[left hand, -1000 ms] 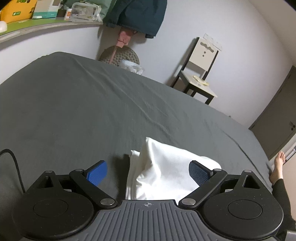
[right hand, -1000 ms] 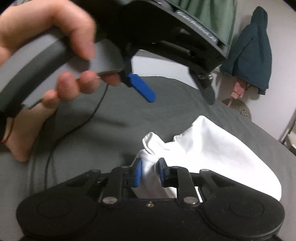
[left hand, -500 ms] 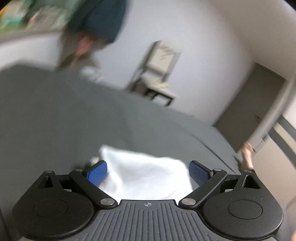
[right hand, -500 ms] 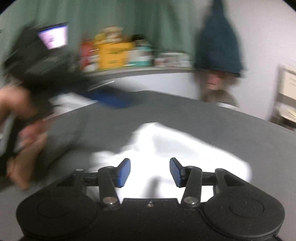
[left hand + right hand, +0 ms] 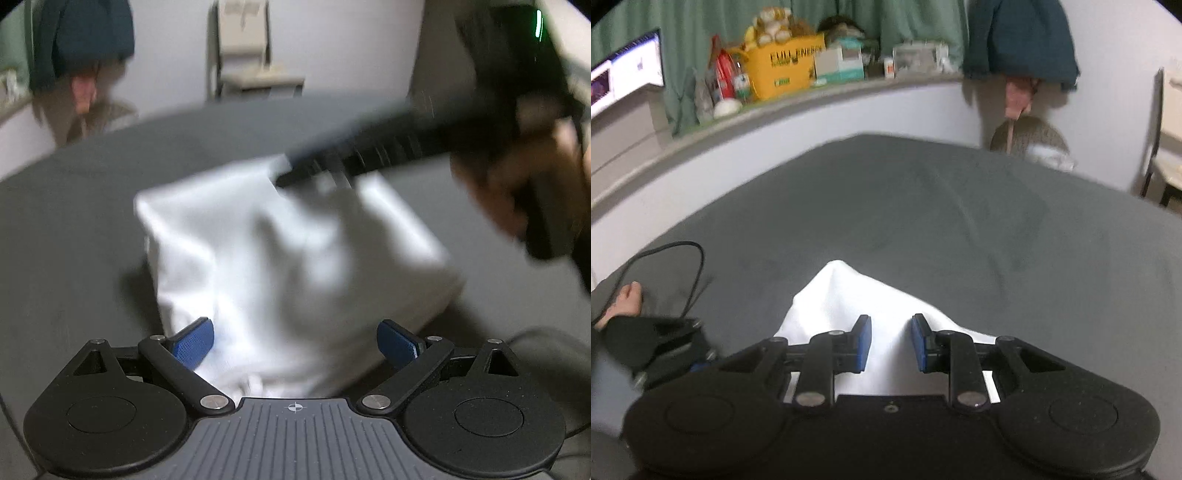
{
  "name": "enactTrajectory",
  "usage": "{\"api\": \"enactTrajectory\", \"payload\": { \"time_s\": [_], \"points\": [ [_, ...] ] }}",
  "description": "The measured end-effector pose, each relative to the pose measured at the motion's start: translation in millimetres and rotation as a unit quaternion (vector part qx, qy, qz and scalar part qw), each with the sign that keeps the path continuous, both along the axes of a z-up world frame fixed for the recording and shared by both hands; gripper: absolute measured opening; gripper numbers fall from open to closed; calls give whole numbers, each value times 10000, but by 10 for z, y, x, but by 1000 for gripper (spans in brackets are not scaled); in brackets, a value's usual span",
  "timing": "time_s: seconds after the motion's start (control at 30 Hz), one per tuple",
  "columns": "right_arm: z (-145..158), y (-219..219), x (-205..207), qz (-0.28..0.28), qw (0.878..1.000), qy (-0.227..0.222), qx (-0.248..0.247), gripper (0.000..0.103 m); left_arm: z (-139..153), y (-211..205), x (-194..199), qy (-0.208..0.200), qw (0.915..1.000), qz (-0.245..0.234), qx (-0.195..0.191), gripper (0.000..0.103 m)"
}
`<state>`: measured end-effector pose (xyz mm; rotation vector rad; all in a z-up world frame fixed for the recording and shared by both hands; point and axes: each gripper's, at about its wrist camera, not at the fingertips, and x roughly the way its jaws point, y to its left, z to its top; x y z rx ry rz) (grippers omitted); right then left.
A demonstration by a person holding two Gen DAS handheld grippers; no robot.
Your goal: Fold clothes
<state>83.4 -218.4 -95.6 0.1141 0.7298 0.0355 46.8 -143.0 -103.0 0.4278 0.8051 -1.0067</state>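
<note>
**White cloth bunched on the bed, both tongs over it**

White fabric garment (image 5: 280,251), crumpled into a loose mound, lies on the dark grey bed sheet (image 5: 960,206), near the edge closest to both cameras.

Left tongs (image 5: 295,341): blue pads wide apart, straddling the near edge of the garment. Pads not pressing on it; nothing gripped.

Right tongs (image 5: 891,343): narrow gap, jaws closing. White cloth lies in line with the gap, pads not yet pressing on it, as far as the right wrist view shows. In the left wrist view the right tongs are a dark blur over the far side of the mound, held by a hand (image 5: 517,184) at right.

Black cable (image 5: 683,273) loops on the sheet at left, beside a bare foot (image 5: 626,299).

Background: yellow box (image 5: 783,70) and clutter on a ledge, dark teal jacket (image 5: 1019,37) hanging on the wall, pale chair (image 5: 243,48).
</note>
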Motion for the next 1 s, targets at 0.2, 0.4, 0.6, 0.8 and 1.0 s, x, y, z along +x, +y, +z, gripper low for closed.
{"api": "enactTrajectory", "payload": {
  "time_s": [0.2,0.4,0.6,0.8,1.0],
  "points": [
    [-339,-46,391,-198,9986,460,151,22,-36,-122,-131,-359,9969,-377,591,96],
    [-205,-56,374,-314,9978,374,442,22,21,-148,-86,-129,9979,-238,590,96],
    [-199,131,365,-48,9984,344,436,22,211,-97,-237,-213,9986,-290,386,96],
    [-346,133,491,-196,9967,534,586,24,44,-128,-424,-491,9934,-747,713,96],
    [77,-4,-192,-132,9986,-117,507,28,212,-4,-551,-264,9949,-818,533,96]
  ]
}}
